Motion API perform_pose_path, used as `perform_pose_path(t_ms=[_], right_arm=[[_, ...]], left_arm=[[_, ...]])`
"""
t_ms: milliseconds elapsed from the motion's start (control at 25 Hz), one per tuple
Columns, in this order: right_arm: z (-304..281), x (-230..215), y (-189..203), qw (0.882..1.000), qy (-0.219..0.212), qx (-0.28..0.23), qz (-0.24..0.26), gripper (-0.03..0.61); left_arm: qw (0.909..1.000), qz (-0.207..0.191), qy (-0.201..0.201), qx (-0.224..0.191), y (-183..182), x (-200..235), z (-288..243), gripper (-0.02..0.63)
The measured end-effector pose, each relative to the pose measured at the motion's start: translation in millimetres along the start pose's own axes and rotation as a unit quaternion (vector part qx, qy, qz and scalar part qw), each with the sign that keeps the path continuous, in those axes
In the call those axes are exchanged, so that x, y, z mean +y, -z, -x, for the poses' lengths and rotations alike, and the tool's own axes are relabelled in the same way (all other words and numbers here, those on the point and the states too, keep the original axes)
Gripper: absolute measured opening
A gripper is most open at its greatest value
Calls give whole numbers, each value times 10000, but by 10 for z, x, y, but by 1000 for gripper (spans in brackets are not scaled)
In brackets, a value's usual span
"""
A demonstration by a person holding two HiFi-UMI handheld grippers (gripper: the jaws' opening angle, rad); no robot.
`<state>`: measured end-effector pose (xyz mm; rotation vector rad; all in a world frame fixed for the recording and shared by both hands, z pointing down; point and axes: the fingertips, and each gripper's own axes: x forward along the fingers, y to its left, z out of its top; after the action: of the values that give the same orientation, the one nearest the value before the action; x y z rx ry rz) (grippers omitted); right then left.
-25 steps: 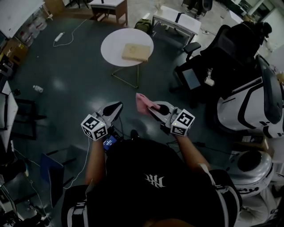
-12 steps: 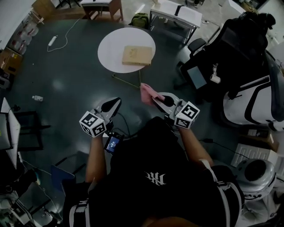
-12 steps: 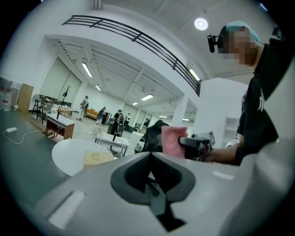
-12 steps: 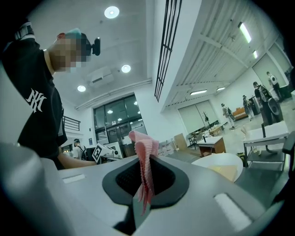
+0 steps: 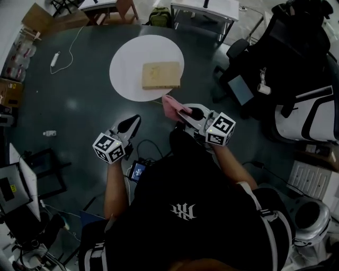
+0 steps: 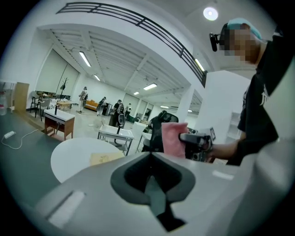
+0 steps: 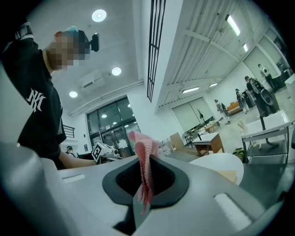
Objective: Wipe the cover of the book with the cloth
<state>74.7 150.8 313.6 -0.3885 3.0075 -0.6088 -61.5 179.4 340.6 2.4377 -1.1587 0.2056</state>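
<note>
A tan book (image 5: 161,75) lies flat on the round white table (image 5: 127,69); the left gripper view shows the same book (image 6: 106,158) as a pale slab. My right gripper (image 5: 180,110) is shut on the pink cloth (image 5: 170,106), which sticks out ahead of its jaws just short of the table's near edge. In the right gripper view the cloth (image 7: 143,170) stands pinched between the closed jaws. My left gripper (image 5: 133,123) hangs lower left of the table, shut with nothing in it, and in its own view the left gripper (image 6: 151,177) shows closed jaws.
Black office chairs (image 5: 275,47) and a white machine (image 5: 312,114) crowd the right side. A desk (image 5: 204,8) and a green bag (image 5: 159,16) stand behind the table. Cables (image 5: 145,151) trail on the dark floor near my feet.
Both grippers have travelled forward toward the round table, which now lies much nearer. The pink cloth stays clamped in the right gripper; the left gripper stays shut.
</note>
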Motion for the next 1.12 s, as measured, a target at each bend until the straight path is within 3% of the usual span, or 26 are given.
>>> perform_pose_path(t_ms=[320,640,960,1120], right_arm=[[-544,-1035,-348,9996,3,-118,-238,12],[-873,-1675,-524,9994,59,-163,-312,12],[-1452,-2199,-314,9932,990,-66,-614,12],[-1761,-2306,-221,9872,1450,-59,-666,12]], left_arm=[[9964,-33,-9,845,-274,899,-720,5],[9911,-75,7,1327,-388,1452,-1234,5],[9813,-91,511,1852,-146,2153,-1471,15],[9699,42,984,2225,116,2510,-1557,32]])
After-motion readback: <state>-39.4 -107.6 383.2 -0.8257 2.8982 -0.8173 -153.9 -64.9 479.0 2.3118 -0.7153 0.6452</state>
